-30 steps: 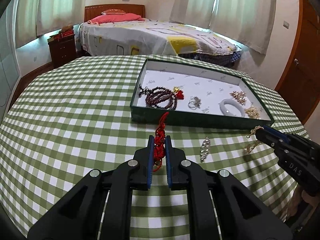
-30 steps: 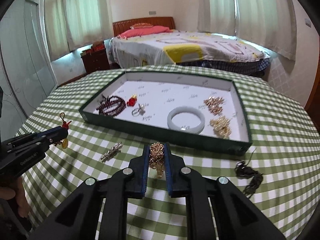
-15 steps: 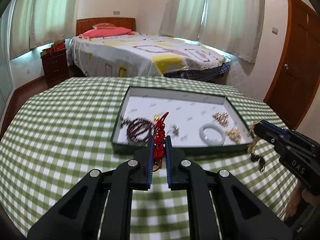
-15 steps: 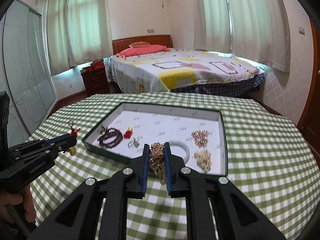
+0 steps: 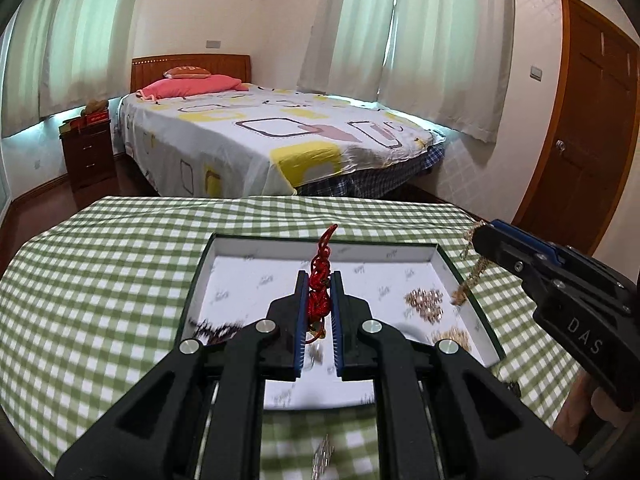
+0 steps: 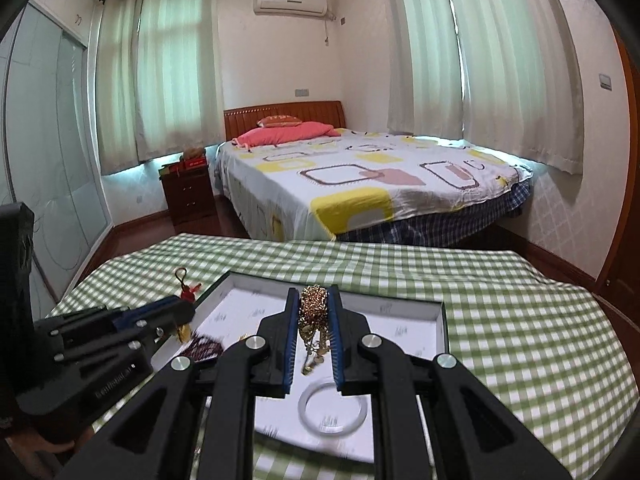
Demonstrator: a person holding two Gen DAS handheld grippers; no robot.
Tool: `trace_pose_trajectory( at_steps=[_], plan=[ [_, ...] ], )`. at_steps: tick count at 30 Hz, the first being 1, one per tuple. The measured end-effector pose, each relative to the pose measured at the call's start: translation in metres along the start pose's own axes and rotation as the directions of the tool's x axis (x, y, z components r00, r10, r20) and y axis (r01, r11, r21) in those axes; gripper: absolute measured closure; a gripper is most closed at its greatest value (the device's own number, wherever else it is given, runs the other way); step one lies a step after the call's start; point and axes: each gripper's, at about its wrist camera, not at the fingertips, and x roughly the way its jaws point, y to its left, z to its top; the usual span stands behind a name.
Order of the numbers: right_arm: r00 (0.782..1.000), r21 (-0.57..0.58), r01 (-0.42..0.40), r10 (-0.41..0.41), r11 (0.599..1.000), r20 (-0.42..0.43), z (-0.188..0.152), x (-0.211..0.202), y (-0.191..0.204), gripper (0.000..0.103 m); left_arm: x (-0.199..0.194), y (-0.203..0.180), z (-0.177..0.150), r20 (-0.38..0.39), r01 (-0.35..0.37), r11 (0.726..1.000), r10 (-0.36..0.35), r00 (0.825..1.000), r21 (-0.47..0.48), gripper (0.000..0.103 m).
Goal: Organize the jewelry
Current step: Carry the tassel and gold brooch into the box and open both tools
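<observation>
- A second ago both grippers were low over the checked tablecloth in front of the tray; now both are lifted and carried forward, so the tray [image 5: 202, 276] lies directly under them.
- The left gripper [image 5: 319, 284] is clamped narrow on a red knotted cord ornament [image 5: 320, 276], whose loop sticks up past the fingertips; a small gold piece dangles below between the jaws. It hangs over the tray's middle.
- The right gripper [image 6: 314, 304] is pinched tight on a gold chain cluster [image 6: 313, 305], with loose links trailing down over the white bangle [image 6: 332, 406] near the tray's near edge.
- Already inside the tray: dark beads [image 5: 216, 328] at the near left corner, and gold pieces [image 5: 425, 302] along the right side.
- One silvery piece [image 5: 323, 456], blurred, is left on the tablecloth [image 5: 100, 280] short of the tray's near edge, where it lay a second ago.
- My reading: both carries are nearly done, and what remains is lowering and releasing each piece onto bare lining, the red cord toward the centre, the gold chain clear of the bangle so they do not tangle.
</observation>
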Motion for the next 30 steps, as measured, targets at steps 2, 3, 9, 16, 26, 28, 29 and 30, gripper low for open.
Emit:
trace_pose_trajectory(
  at_steps=[2, 3, 9, 16, 26, 28, 29, 30],
  plan=[
    [1.000, -0.002, 0.008, -0.008, 1.000, 0.005, 0.004, 0.011, -0.003, 0.088, 0.012, -0.001, 0.007, 0.005, 0.005, 1.000, -0.005, 1.000, -0.001, 0.092],
    [1.000, 0.000, 0.008, -0.008, 1.000, 0.004, 0.004, 0.015, -0.003, 0.088, 0.020, -0.002, 0.011, 0.006, 0.005, 1.000, -0.005, 1.000, -0.004, 0.092],
    [0.999, 0.010, 0.020, -0.019, 1.000, -0.049, -0.004, 0.060, -0.013, 0.088, 0.073, -0.005, 0.015, -0.063, 0.017, 1.000, -0.018, 0.998, -0.019, 0.092],
    [0.984, 0.053, 0.021, -0.012, 0.998, -0.176, -0.025, 0.106, -0.028, 0.088, 0.123, -0.003, 0.000, -0.192, 0.007, 1.000, -0.009, 0.981, -0.008, 0.092],
    [0.952, 0.064, 0.035, -0.013, 0.997, -0.305, -0.037, 0.131, -0.031, 0.088, 0.147, 0.007, -0.014, -0.291, -0.007, 1.000, -0.001, 0.957, -0.026, 0.092],
    [0.946, 0.059, 0.036, -0.015, 0.998, -0.325, -0.037, 0.134, -0.031, 0.088, 0.148, 0.006, -0.013, -0.295, -0.010, 1.000, 0.004, 0.955, -0.018, 0.092],
    [0.943, 0.059, 0.037, -0.016, 0.998, -0.332, -0.037, 0.136, -0.032, 0.088, 0.148, 0.006, -0.013, -0.297, -0.007, 1.000, 0.001, 0.955, -0.020, 0.092],
    [0.940, 0.061, 0.039, -0.016, 0.997, -0.340, -0.038, 0.136, -0.032, 0.088, 0.148, 0.006, -0.013, -0.299, -0.004, 1.000, -0.002, 0.954, -0.021, 0.092]
  ],
)
